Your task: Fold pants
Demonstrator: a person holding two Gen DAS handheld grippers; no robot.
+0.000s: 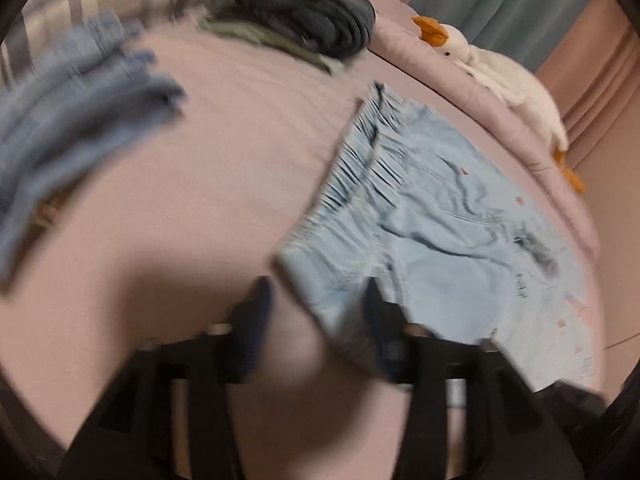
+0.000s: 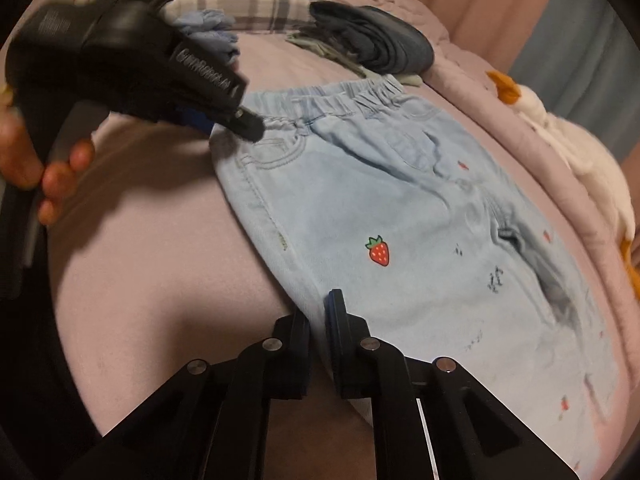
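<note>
I have the light, floppy pants flat on the bed, my right gripper pinching their near side seam, my left gripper wide apart at the waistband corner, the firmest hold.
</note>
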